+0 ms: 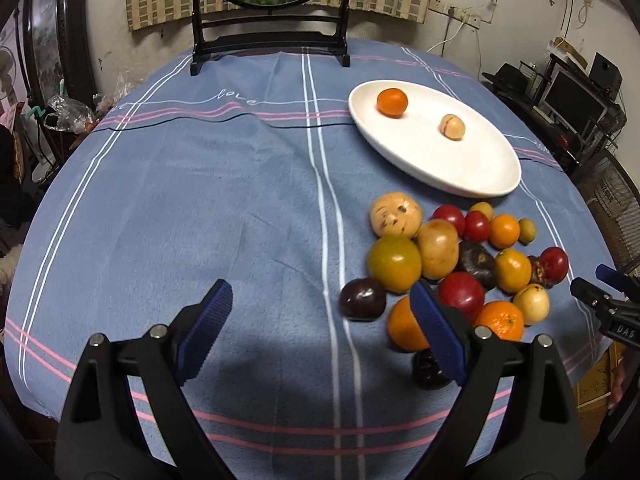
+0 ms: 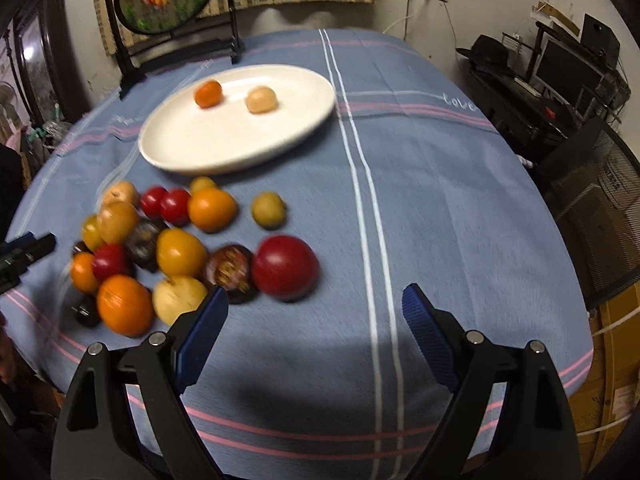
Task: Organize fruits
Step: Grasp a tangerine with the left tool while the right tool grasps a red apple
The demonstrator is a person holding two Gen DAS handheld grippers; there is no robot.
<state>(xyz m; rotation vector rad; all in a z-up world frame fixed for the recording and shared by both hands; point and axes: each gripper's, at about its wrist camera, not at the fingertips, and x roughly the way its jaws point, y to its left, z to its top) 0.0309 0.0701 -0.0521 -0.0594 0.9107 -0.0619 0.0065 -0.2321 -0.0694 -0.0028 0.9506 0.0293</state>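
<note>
A pile of several loose fruits [image 1: 438, 248] lies on the blue striped tablecloth [image 1: 200, 200]: red, orange, yellow and dark purple ones. Behind it a white oval plate [image 1: 460, 160] holds an orange [image 1: 392, 102] and a tan fruit [image 1: 452, 127]. My left gripper [image 1: 320, 296] is open over bare cloth, left of the pile, its right finger overlapping an orange fruit [image 1: 404, 326]. In the right wrist view my right gripper [image 2: 316, 294] is open over bare cloth, right of the pile [image 2: 180, 252] and just below a big red fruit [image 2: 285, 267]. The plate [image 2: 224, 140] lies beyond.
A round picture in a dark stand [image 1: 272, 12] is at the table's far edge. To the right are a mesh chair [image 2: 592, 216], a desk with a monitor [image 2: 568, 68] and cardboard boxes [image 2: 612, 384]. Each gripper's tip shows at the other view's edge.
</note>
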